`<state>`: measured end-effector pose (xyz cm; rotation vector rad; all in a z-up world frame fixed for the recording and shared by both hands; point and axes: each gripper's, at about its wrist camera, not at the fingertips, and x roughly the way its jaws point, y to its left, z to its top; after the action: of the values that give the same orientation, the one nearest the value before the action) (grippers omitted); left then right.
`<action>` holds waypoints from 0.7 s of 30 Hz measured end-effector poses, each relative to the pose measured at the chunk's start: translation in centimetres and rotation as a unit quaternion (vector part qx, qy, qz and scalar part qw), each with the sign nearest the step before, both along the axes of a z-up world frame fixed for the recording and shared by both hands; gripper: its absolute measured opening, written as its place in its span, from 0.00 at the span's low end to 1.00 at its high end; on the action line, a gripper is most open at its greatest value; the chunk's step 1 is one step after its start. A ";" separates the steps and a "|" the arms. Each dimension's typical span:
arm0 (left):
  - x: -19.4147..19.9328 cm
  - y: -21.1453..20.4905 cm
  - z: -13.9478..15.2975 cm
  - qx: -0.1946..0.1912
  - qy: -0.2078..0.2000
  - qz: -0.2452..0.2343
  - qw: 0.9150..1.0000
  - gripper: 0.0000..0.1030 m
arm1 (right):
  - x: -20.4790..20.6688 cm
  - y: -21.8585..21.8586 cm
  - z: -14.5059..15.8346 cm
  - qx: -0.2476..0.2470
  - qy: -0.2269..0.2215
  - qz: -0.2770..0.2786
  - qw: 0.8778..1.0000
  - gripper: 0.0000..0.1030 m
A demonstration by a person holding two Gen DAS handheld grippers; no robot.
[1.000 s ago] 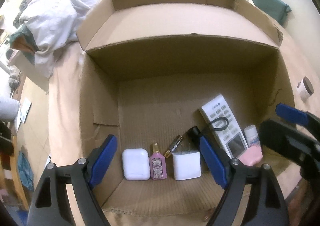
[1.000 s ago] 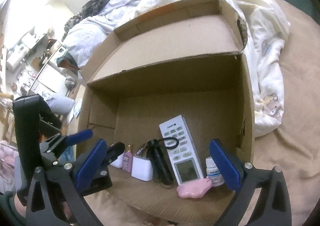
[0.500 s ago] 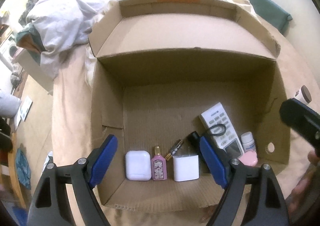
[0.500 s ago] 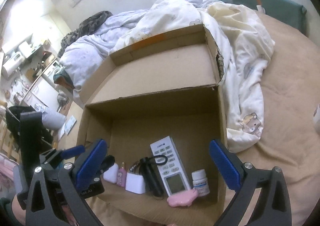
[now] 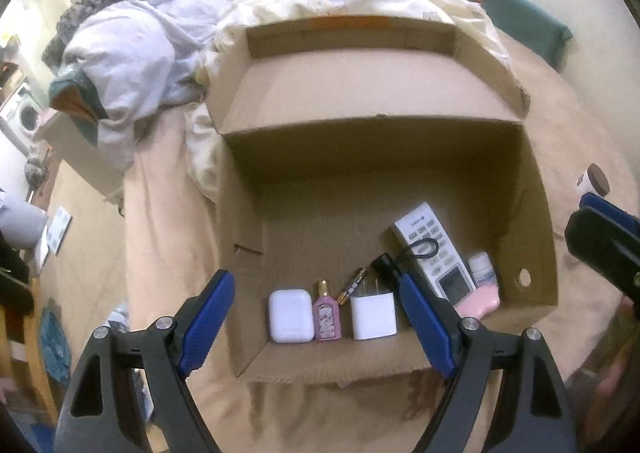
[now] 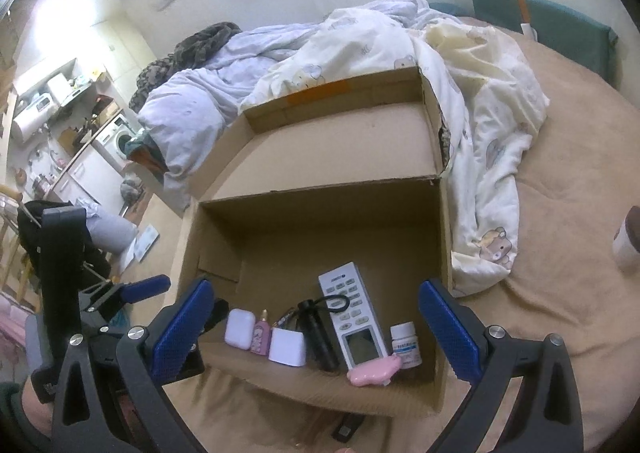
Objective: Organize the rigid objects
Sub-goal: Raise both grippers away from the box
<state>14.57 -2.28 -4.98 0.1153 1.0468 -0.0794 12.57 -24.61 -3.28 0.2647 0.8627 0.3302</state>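
Observation:
An open cardboard box (image 5: 536, 213) (image 6: 224, 241) lies on the bed. Along its near wall stand a white earbud case (image 5: 290, 315) (image 6: 239, 329), a pink perfume bottle (image 5: 327, 313) (image 6: 261, 337), a white charger (image 5: 373, 313) (image 6: 288, 347), a small battery (image 5: 352, 284), a black flashlight (image 6: 318, 329), a white remote (image 5: 434, 253) (image 6: 354, 317), a pill bottle (image 5: 482, 267) (image 6: 405, 345) and a pink object (image 5: 480, 300) (image 6: 374, 369). My left gripper (image 5: 316, 317) hangs open above the box's near edge, holding nothing. My right gripper (image 6: 316, 333) is open too, likewise empty.
A rumpled white duvet (image 6: 472, 85) lies behind and to the right of the box. A brown-lidded white jar (image 5: 594, 181) (image 6: 630, 243) stands on the tan sheet at the right. A small black object (image 6: 347, 425) lies by the box's near wall. The floor drops off left of the bed.
Both grippers have risen and drawn back from the box, so it looks smaller and lower in each view. Their jaws stayed open. The objects in the box have not moved.

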 end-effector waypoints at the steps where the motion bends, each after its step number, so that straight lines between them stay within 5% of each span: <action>1: -0.2 0.1 0.4 -0.002 -0.003 0.001 1.000 0.80 | -0.2 0.0 0.3 0.001 -0.003 0.000 1.000 1.00; 9: -3.4 0.9 1.9 -0.023 -0.007 0.013 1.000 0.80 | -1.9 -0.2 1.1 0.002 -0.013 0.011 1.000 1.00; 21: -5.6 4.0 -2.1 -0.039 0.023 0.087 0.995 0.80 | -3.7 -1.8 0.1 -0.002 0.038 -0.002 0.999 1.00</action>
<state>8.99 1.75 -7.10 -0.0491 1.0952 0.0354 8.90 -26.39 -3.20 0.2771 0.9374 0.3159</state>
